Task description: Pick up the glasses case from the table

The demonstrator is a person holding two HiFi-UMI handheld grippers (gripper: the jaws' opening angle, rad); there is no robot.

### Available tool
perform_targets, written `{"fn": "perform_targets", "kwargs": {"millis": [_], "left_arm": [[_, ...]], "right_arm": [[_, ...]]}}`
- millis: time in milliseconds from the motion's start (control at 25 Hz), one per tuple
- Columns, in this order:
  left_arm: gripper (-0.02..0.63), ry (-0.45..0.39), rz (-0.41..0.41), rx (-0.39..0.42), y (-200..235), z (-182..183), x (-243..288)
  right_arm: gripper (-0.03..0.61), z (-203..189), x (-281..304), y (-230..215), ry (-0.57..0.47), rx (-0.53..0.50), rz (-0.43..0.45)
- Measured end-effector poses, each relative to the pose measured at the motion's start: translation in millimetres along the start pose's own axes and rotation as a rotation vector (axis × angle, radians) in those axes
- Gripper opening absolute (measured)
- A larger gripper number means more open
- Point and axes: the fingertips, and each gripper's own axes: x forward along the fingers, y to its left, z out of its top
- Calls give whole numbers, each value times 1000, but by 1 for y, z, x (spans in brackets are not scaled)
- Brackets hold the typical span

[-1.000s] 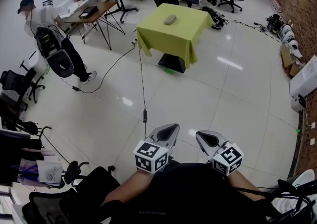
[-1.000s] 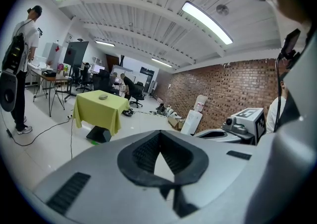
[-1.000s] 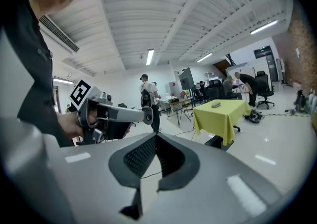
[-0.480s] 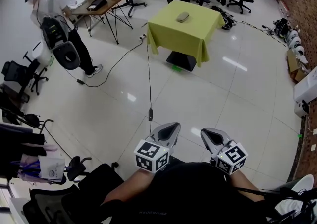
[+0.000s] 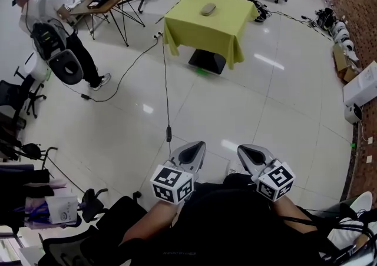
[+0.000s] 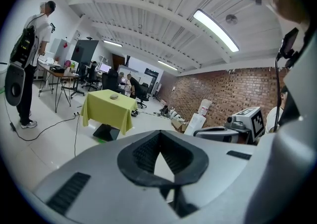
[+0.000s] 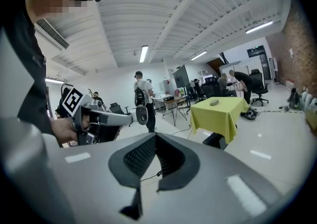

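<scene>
Lowest in the head view, the left gripper (image 5: 194, 148) and the right gripper (image 5: 247, 152) are held side by side just ahead of the wearer's dark-clad torso, well above the white tiled floor (image 5: 235, 112). Each gripper view shows its ribbed pads drawn together with nothing between them, so both claws are closed and empty. They kept that closed, paired pose through the last second, and the left marker cube now sits slightly further left in the frame.

A black cable (image 5: 165, 82) runs across the tiles from just ahead of the left gripper toward the table (image 5: 203, 32), which is draped in a yellow-green cloth and stands well apart from both grippers. The grey glasses case (image 5: 208, 9) lies alone near the middle of the cloth, untouched. Table and case appear higher in the head view than a second ago, leaving more bare floor below them.

At far left a bystander (image 5: 47, 23) with a backpack stands beside a wooden desk (image 5: 103, 1), also shifted up and left in the frame. White boxes (image 5: 360, 85) line the brick wall at right.
</scene>
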Motion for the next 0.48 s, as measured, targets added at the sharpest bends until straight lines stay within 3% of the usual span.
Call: {"fn": "perform_targets", "kwargs": {"millis": [240,480], "left_arm": [[5,6,10,-11,19,9,30],[5,12,53,-16,44,37,81]], "right_arm": [[3,5,21,-27,5,12,10],[3,37,53,-98,-39,47,22]]}}
